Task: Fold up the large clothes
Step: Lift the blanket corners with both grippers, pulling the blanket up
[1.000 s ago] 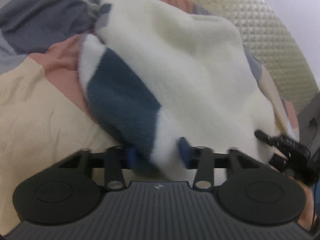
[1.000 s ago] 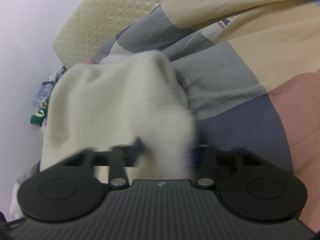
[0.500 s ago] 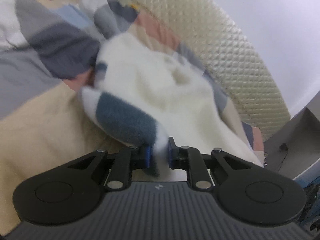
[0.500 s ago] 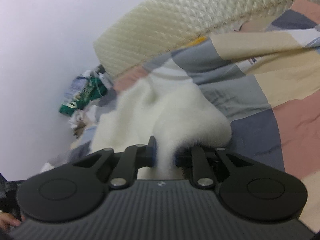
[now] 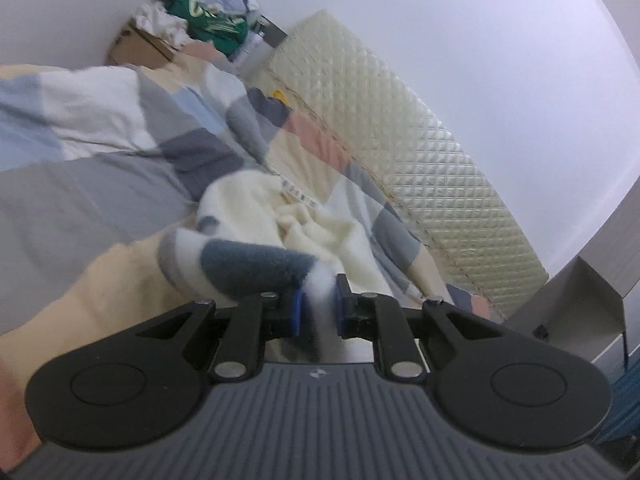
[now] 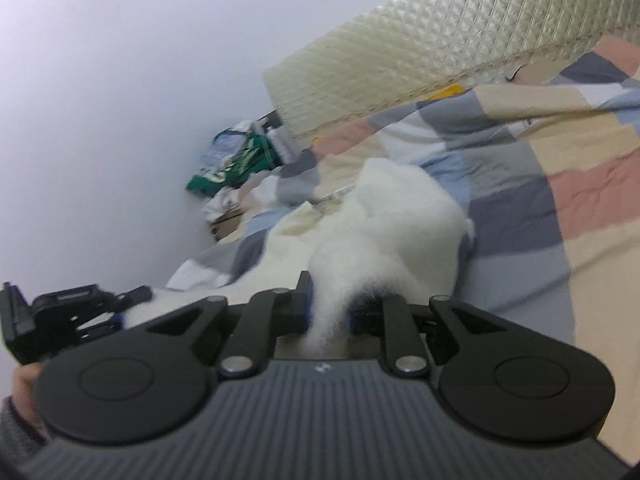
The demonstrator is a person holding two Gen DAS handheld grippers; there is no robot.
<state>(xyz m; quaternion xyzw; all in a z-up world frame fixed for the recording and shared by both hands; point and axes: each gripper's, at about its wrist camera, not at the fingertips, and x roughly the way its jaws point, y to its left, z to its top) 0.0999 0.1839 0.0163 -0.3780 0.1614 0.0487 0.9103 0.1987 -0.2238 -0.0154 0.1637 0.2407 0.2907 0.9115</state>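
- The left claw (image 5: 316,310) is nearly closed and pinches a bit of the fluffy fleece garment (image 5: 256,264) between its blue pads (image 5: 295,311).
- The bit it holds is white, right next to a dark blue patch of the same garment.
- The right claw (image 6: 329,312) is nearly closed too, and it pinches a thick white fold of the fleece garment (image 6: 400,216).
- The rest of the garment trails away from both claws and lies crumpled on the bed, near the edge where the headboard stands.
- The garment is mostly cream white, with a blue and grey part on the side by the left claw.
- The bed has a patchwork cover (image 5: 92,184) with grey, blue, pink, white and pale yellow squares.
- A cream quilted headboard (image 5: 420,168) stands along the far edge of the bed, against the white wall.
- A cardboard box (image 5: 140,50) sits past the corner of the bed, with a pile of green and white things (image 5: 208,12) on top.
- In the right wrist view the left claw tool (image 6: 60,316) shows at the left side, held by a hand (image 6: 24,388) in a grey sleeve.
- The pictures are a bit blurry.
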